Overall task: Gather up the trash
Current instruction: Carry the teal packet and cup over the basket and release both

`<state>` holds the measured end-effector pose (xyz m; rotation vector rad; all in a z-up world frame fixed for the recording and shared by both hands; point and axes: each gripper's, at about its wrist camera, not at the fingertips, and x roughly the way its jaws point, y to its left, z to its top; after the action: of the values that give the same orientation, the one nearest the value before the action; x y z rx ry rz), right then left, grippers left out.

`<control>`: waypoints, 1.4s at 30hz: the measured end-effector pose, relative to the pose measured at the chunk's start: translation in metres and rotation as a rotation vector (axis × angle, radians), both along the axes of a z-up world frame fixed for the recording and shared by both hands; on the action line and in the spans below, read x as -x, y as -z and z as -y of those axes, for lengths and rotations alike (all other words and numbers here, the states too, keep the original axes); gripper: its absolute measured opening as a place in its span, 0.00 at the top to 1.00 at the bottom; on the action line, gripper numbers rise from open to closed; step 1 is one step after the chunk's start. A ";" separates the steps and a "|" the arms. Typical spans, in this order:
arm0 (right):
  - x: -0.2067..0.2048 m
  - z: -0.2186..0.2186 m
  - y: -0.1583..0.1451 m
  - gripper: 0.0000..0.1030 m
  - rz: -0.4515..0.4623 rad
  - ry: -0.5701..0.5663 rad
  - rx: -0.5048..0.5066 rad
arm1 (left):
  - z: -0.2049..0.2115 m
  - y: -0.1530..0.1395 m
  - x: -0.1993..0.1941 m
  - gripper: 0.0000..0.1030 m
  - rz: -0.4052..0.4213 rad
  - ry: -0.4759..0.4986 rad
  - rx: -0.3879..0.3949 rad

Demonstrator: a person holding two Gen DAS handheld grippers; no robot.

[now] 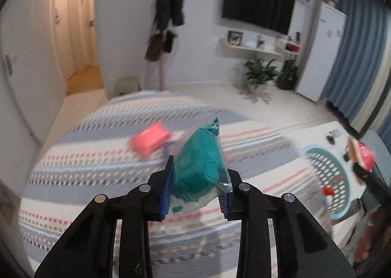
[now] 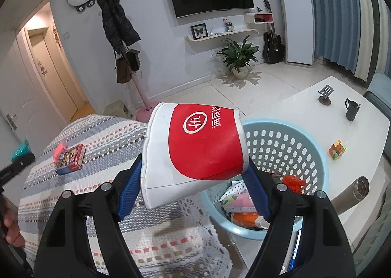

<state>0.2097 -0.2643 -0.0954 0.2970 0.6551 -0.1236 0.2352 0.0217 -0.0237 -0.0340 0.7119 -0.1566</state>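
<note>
paper cup [image 2: 195, 146] | red label | white circled logo, Chinese characters "海底"

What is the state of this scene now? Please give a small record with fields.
left gripper: shut on a clear plastic bag with teal contents
right gripper: shut on a crushed red and white paper cup
bin: light blue perforated plastic basket, trash already inside
cup position: in front of the basket in the right wrist view
still on striped cloth: red and blue box
</note>
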 end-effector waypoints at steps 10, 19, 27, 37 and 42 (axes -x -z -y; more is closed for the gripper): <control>0.016 0.056 0.012 0.29 -0.014 0.082 -0.050 | 0.132 -0.027 0.002 0.71 0.054 0.228 -0.012; 0.017 0.102 0.042 0.27 -0.118 0.170 -0.058 | 0.230 0.014 -0.005 0.71 -0.007 0.414 -0.044; 0.010 0.112 0.068 0.27 -0.200 0.188 -0.085 | 0.271 0.056 -0.021 0.70 -0.110 0.513 -0.042; 0.008 0.117 0.069 0.27 -0.216 0.204 -0.091 | 0.266 0.071 -0.038 0.41 -0.161 0.517 0.002; 0.007 0.111 0.064 0.27 -0.213 0.194 -0.080 | 0.248 0.071 -0.037 0.41 -0.170 0.497 0.020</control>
<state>0.2028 -0.3749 -0.1598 0.4284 0.8433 -0.3181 0.2717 -0.2268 -0.0949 0.1133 0.8787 -0.6427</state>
